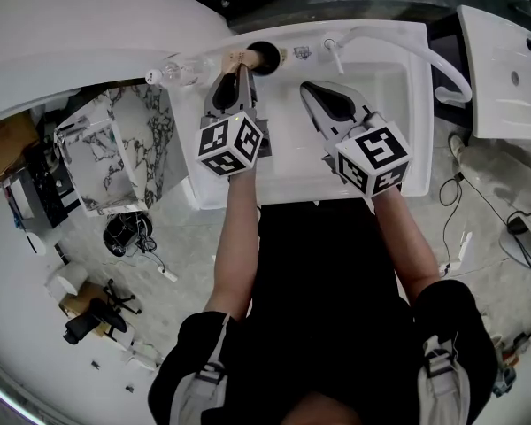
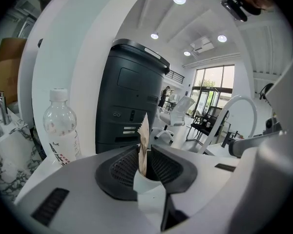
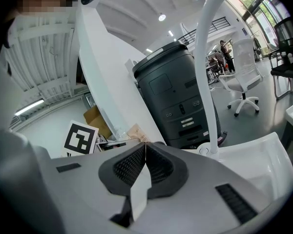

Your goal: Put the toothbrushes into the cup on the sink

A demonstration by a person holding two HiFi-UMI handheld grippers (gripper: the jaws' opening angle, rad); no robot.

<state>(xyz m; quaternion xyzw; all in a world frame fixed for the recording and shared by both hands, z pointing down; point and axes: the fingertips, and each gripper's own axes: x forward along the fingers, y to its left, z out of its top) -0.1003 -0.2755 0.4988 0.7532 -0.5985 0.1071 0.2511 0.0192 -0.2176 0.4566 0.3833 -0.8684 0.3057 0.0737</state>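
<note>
My left gripper [image 1: 236, 71] [image 2: 145, 152] is shut on a thin tan toothbrush packet [image 2: 143, 135] with a zigzag top edge. The packet's end [image 1: 235, 57] sticks out past the jaws, just left of the black cup [image 1: 265, 54] at the sink's back rim. Whether the packet touches the cup I cannot tell. My right gripper [image 1: 311, 90] [image 3: 145, 150] hangs over the white sink [image 1: 398, 162], shut with nothing between its pads. In the right gripper view the tan packet [image 3: 135, 131] shows just beyond the jaws.
A clear water bottle [image 1: 172, 71] [image 2: 60, 128] stands left of the cup. The faucet [image 1: 334, 50] and a white curved hose [image 1: 452, 76] [image 3: 208, 57] are at the back right. A marble-patterned box [image 1: 124, 144] stands left of the sink, and a dark grey cabinet [image 2: 132, 99] [image 3: 178, 94] behind it.
</note>
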